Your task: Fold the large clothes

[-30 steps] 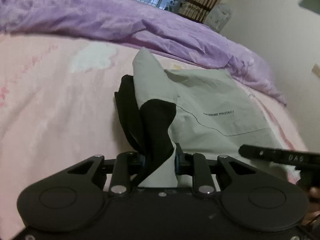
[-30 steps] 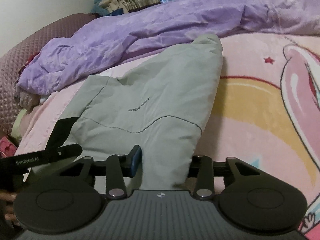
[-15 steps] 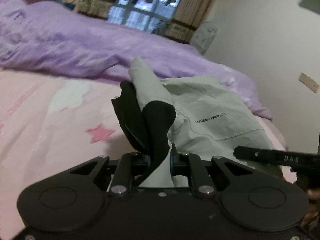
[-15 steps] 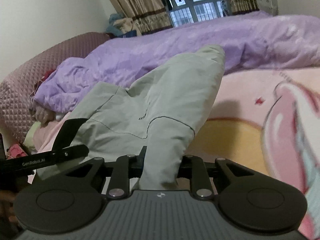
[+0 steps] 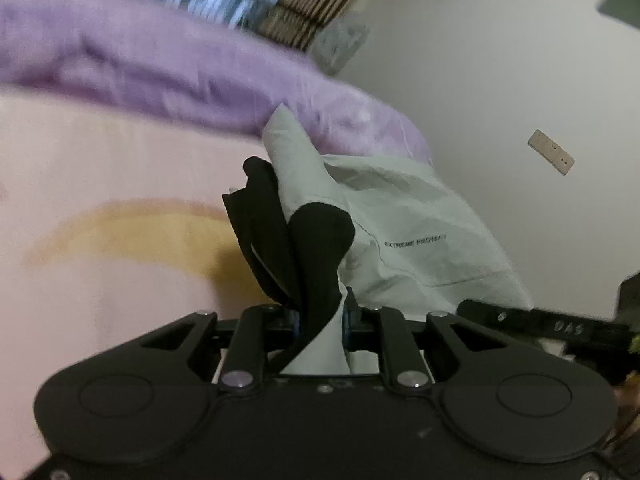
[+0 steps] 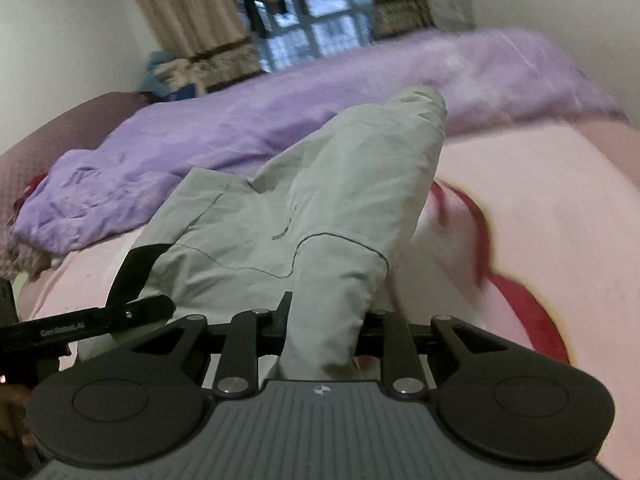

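A large pale grey-green garment [image 5: 408,220] with a black lining [image 5: 316,248] and small printed lettering hangs lifted above the pink bed. My left gripper [image 5: 319,314] is shut on a bunched black-and-grey edge of it. My right gripper [image 6: 324,320] is shut on another grey edge of the same garment [image 6: 320,208]. The cloth stretches away from both grippers to a raised far corner. Each gripper's side shows in the other's view: the right one [image 5: 552,326] and the left one [image 6: 80,326].
A pink cartoon-print bedsheet [image 5: 100,200] lies below. A rumpled purple duvet [image 6: 224,136] runs along the bed's far side. A maroon quilted headboard [image 6: 52,136] stands at left, curtains and a window [image 6: 300,40] behind. A white wall [image 5: 500,80] is at right.
Both grippers have lifted and tilted upward with the garment, so it hangs higher off the bed. More of the wall and window now shows. Both grips stay shut.
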